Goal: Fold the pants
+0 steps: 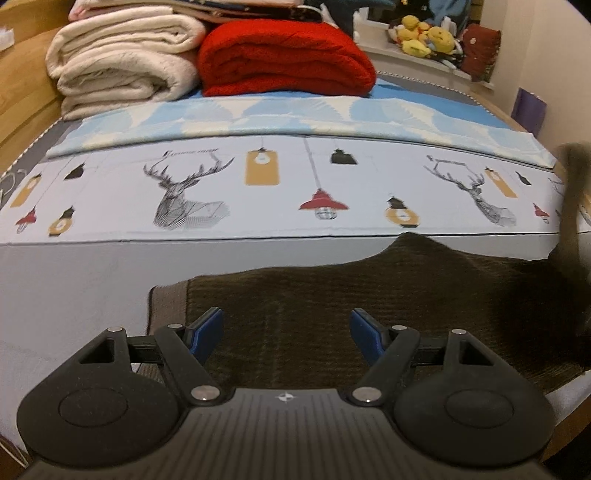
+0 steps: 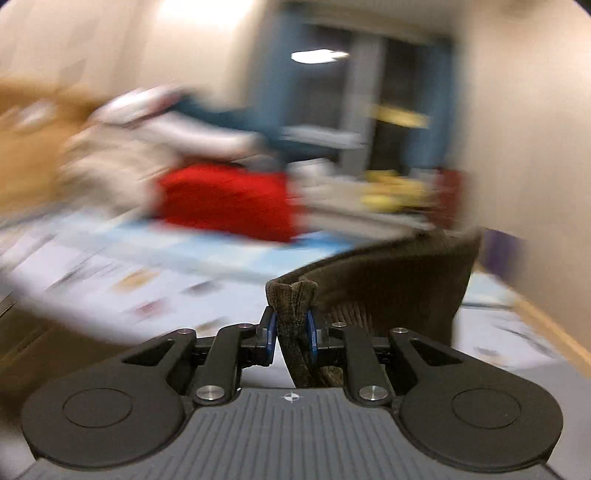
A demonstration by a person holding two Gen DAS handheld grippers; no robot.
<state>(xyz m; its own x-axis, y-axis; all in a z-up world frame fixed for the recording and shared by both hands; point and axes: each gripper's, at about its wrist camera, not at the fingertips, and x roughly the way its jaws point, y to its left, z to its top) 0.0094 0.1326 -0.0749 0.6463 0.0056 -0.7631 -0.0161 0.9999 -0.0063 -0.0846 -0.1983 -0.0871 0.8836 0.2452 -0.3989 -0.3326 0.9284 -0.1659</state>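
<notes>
Across the lower centre of the left view, the pants (image 1: 332, 295) lie on the bed (image 1: 74, 288), the left claw (image 1: 286, 332) spread above them. The right claw (image 2: 291, 332) pinches a lifted bunch; judging by the blur, a fast swing could tug it loose or drag the flat part askew.

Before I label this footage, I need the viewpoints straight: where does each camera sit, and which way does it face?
Left wrist: rides the left tongs, low over the brown pants, facing along the bed toward the red blanket; its open blue fingers show.
Right wrist: rides the right tongs, raised and motion-blurred, facing the same far end; its tongs pinch a bunched fold of the pants.
Shared: the pants, the red blanket, the yellow plush toys.
</notes>
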